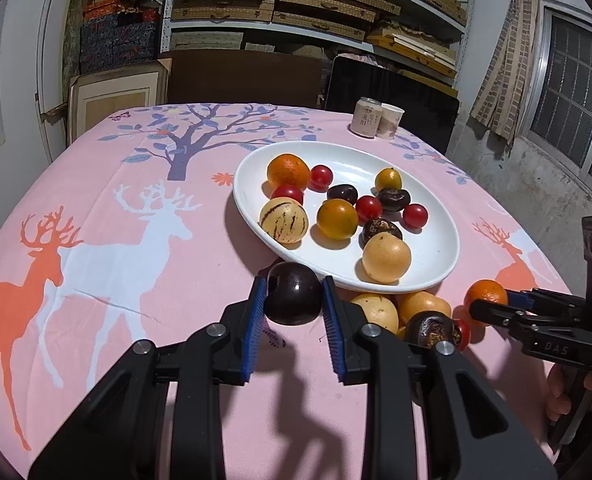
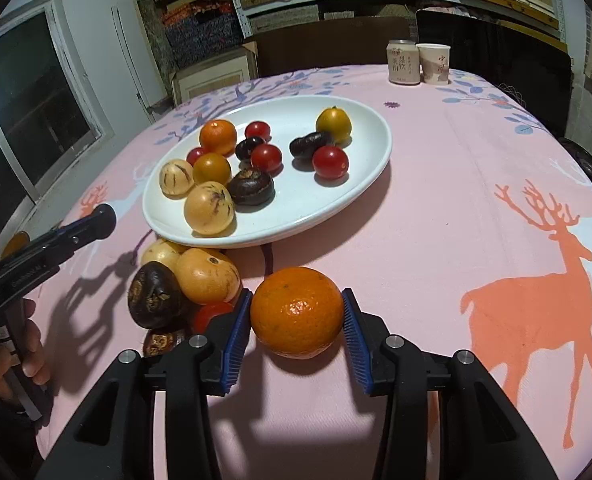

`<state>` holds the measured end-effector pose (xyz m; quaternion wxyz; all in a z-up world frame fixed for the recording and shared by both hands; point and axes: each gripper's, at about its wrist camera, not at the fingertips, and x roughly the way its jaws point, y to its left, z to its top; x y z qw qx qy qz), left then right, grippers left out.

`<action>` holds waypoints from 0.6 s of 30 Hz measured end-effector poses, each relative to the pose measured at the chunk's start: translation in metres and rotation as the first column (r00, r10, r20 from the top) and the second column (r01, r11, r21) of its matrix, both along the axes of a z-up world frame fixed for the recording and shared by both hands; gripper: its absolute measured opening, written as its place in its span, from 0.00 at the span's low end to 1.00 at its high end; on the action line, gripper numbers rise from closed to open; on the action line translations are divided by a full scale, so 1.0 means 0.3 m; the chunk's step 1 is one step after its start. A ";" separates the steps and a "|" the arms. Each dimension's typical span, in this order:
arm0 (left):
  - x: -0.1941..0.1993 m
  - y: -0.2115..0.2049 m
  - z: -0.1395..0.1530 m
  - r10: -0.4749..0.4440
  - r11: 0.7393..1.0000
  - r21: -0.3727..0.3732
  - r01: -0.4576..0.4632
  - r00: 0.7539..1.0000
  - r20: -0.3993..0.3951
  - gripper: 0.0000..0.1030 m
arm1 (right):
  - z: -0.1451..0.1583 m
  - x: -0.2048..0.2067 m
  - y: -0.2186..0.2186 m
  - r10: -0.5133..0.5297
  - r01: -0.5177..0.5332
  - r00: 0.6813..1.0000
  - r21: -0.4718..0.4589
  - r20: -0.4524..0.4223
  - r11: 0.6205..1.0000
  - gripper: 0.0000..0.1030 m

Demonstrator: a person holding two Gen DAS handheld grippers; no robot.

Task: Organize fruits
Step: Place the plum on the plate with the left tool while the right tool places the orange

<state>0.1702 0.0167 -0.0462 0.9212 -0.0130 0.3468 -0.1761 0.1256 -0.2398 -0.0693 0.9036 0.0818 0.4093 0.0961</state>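
Note:
My left gripper is shut on a dark purple round fruit, held just off the pink cloth in front of the white plate. In the right wrist view my right gripper has its blue pads against both sides of an orange that rests on the cloth. The plate holds several fruits: an orange, red tomatoes, yellow and dark ones. A loose pile lies at its near rim: yellow fruits, a dark brown one, a red tomato.
A drink can and a paper cup stand at the table's far edge. A dark chair back and shelves of boxes lie beyond. A person's hand grips the left gripper's handle at the left.

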 end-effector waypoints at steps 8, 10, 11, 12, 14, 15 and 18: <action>-0.022 -0.034 0.022 -0.039 0.999 0.014 0.039 0.999 -0.005 0.27 | 0.057 -0.056 -0.035 -0.007 0.007 0.999 0.017 0.044 1.000 0.43; -0.016 -0.048 0.045 -0.046 0.999 0.016 0.047 0.999 -0.006 0.27 | 0.092 -0.058 -0.038 0.002 -0.002 0.998 0.013 0.064 1.000 0.43; -0.008 -0.057 0.063 -0.051 0.999 0.014 0.051 0.999 -0.006 0.27 | 0.110 -0.052 -0.041 0.006 -0.007 0.997 0.014 0.073 1.000 0.44; 0.003 -0.067 0.080 -0.054 0.998 0.016 0.054 0.999 -0.004 0.27 | 0.135 -0.039 -0.043 0.011 -0.012 0.997 0.016 0.083 1.000 0.43; 0.033 -0.095 0.120 -0.063 0.998 0.028 0.063 0.998 0.010 0.27 | 0.174 -0.011 -0.049 0.015 -0.017 0.995 0.019 0.096 1.000 0.43; 0.049 -0.111 0.136 -0.071 0.997 0.035 0.070 0.997 0.017 0.27 | 0.199 0.011 -0.050 0.018 -0.021 0.994 0.022 0.107 1.000 0.43; 0.117 -0.162 0.166 -0.085 0.995 0.059 0.083 0.996 0.029 0.27 | 0.259 0.093 -0.048 0.029 -0.033 0.991 0.028 0.133 0.999 0.43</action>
